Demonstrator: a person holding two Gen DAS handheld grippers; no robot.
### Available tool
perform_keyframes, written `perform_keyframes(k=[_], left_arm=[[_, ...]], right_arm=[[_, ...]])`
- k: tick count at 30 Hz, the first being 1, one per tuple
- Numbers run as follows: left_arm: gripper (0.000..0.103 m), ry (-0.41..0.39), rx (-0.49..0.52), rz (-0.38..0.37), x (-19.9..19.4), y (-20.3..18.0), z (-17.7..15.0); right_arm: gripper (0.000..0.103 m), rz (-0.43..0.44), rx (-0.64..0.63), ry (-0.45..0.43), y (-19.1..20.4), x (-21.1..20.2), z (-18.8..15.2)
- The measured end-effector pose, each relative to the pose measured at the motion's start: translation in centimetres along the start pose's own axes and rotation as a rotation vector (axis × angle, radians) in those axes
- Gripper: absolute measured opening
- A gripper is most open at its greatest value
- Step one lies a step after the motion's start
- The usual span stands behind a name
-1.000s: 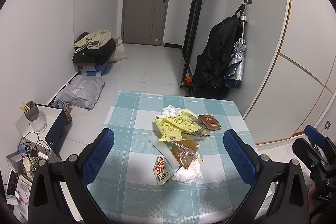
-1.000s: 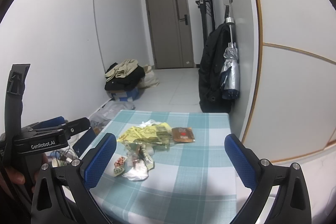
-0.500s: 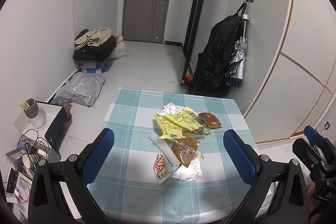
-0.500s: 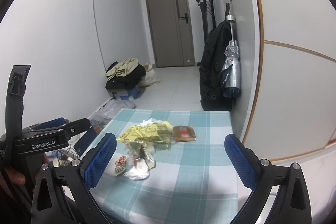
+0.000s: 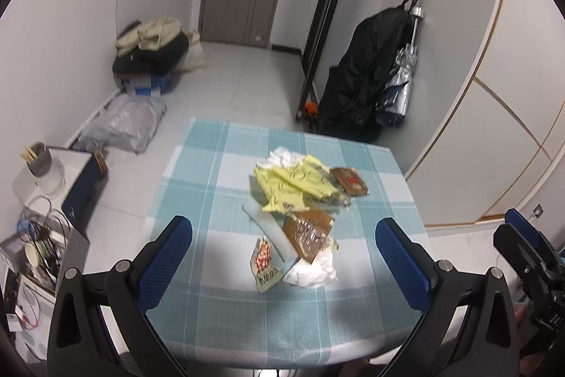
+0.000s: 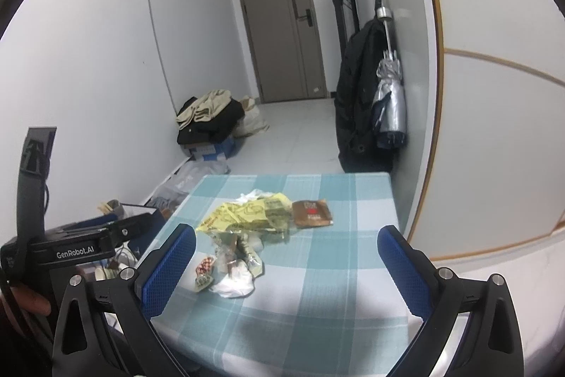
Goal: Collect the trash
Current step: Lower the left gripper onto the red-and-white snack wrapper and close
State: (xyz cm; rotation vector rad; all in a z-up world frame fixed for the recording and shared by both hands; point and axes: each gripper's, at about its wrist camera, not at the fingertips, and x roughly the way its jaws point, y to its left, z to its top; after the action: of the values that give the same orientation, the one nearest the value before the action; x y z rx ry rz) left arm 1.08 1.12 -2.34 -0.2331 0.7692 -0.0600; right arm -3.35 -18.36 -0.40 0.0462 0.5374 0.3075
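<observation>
From my left gripper (image 5: 284, 253) I see its blue-padded jaws standing wide apart with nothing between them, hanging above the near part of the checked tablecloth (image 5: 197, 186). At the far left of that view a side shelf holds a grey cup of sticks (image 5: 38, 159) and a tangle of cables (image 5: 42, 232), partly cut off by the lens edge; I cannot sort out what else lies there.

The trash sits in a loose heap around the middle of the table. Nearest me is a small printed snack wrapper (image 5: 265, 264), its lettering too blurred to read, just beside a crumpled white tissue (image 5: 312, 269). A brown crinkled wrapper (image 5: 309, 232) overlaps a flat white strip (image 5: 272, 232). Farther off, yellow wrappers (image 5: 289, 188) cover more white paper, and a brown packet (image 5: 349, 181) with a red mark lies at the heap's right edge.

At the right rim of the left view only part of the other tool shows. My right gripper (image 6: 286, 265) is likewise spread wide and holds nothing, above the near edge of the cloth; the heap lies ahead and left of its centre. A black bag (image 6: 356, 101) and a silver folded umbrella (image 6: 388, 98) hang by the right wall.
</observation>
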Motion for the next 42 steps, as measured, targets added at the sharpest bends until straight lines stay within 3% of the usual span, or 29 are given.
perform_keyframes(k=[10, 21, 26, 36, 40, 42], left_arm=[[0.102, 0.259, -0.063, 0.014, 4.7, 4.2, -2.3], [0.089, 0.388, 0.006, 0.036, 8.2, 3.5, -3.2], [0.070, 0.427, 0.014, 0.047, 9.4, 3.0, -3.4], [0.040, 0.431, -0.019, 0.047, 10.6, 3.2, -2.7], [0.020, 0.437, -0.020, 0.019, 10.8, 2.9, -2.7], [0.017, 0.437, -0.007, 0.015, 10.8, 2.5, -2.5]], right_arm=[[0.103, 0.061, 0.056, 0.159, -1.0, 3.1, -0.2], [0.103, 0.076, 0.030, 0.241, -0.9, 5.3, -0.5], [0.103, 0.077, 0.048, 0.266, -1.4, 5.8, -0.7], [0.103, 0.084, 0.088, 0.287, -2.5, 5.8, -0.9], [0.103, 0.079, 0.089, 0.290, -2.6, 5.7, -1.0], [0.103, 0.074, 0.088, 0.289, -2.7, 5.6, -1.1]])
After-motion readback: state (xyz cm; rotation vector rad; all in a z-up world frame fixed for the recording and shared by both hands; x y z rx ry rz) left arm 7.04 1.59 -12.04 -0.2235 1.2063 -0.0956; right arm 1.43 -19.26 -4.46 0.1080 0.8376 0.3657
